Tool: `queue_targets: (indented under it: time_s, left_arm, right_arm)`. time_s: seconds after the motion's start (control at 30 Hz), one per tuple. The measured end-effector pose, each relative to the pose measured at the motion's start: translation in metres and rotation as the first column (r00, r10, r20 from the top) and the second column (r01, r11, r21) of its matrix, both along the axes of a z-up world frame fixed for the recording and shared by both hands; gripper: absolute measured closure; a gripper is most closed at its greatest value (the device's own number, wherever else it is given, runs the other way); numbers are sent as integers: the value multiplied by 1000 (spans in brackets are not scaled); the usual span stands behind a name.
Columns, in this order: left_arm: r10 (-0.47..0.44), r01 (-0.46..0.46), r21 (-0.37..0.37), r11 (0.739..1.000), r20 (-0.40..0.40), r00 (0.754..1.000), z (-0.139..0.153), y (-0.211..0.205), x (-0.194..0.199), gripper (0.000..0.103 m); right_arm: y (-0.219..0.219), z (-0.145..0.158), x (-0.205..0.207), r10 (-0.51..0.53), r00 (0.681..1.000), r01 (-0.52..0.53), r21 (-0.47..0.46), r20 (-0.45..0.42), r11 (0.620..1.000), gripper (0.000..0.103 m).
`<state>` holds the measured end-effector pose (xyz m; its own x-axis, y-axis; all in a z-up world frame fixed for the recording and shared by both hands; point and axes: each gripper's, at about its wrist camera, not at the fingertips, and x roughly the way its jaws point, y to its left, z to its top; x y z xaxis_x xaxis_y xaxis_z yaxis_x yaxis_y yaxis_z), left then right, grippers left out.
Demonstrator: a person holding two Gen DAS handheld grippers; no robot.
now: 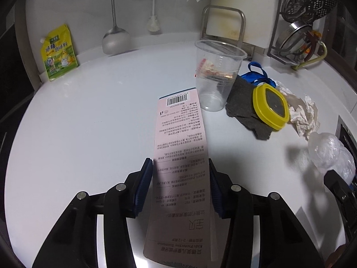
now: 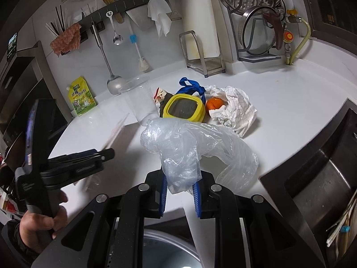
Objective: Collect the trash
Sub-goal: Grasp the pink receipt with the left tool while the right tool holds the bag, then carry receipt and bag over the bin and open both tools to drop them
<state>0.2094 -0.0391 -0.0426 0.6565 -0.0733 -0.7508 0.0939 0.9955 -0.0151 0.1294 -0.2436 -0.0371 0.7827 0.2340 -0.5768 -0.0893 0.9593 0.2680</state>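
the left tool [image 1: 180, 167] is clamped on a long pink box [image 1: 178, 156], its pads on the box's two long sides about halfway along. the box's long axis runs straight out along the fingers, barcode end farthest away, just short of the clear cup [image 1: 215, 76]; whether that far end touches the desk [image 1: 89, 116] i cannot tell. in the right wrist view the box is only a pale blur ahead of that tool.

the right tool [image 2: 179, 192] is nearly together, pinching a gathered edge of the plastic bag [image 2: 196, 147]. the rest of the bag billows forward and to the right over the desk, with its opening seemingly on the right.

the relation that matters: the bag lies to the right of the box, and the box points forward, not at the bag. so the likely next move is to swing the box's far end right, toward the bag's mouth, and feed it in lengthwise; a box this long would probably jam if pushed in crosswise.

more trash sits beyond the bag: crumpled paper [image 2: 234, 109], an orange peel [image 2: 213, 103], a yellow tub [image 2: 184, 108] and the cup.
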Motion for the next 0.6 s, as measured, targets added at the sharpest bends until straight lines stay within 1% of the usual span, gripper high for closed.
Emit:
queue_targets:
  time_s: [0.2, 0.5, 0.6]
  left_arm:
    - [-33, 31, 34, 999, 62, 998, 10, 1, -40, 57]
    - [-65, 62, 30, 998, 103, 993, 19, 12, -103, 57]
    - [-67, 65, 19, 998, 114, 991, 22, 19, -124, 57]
  right_arm:
    - [2, -1, -22, -12, 1000, 12, -5, -10, 1000, 84]
    - [12, -6, -68, -40, 999, 40, 19, -27, 999, 84]
    - [19, -5, -84, -38, 999, 39, 13, -31, 999, 84]
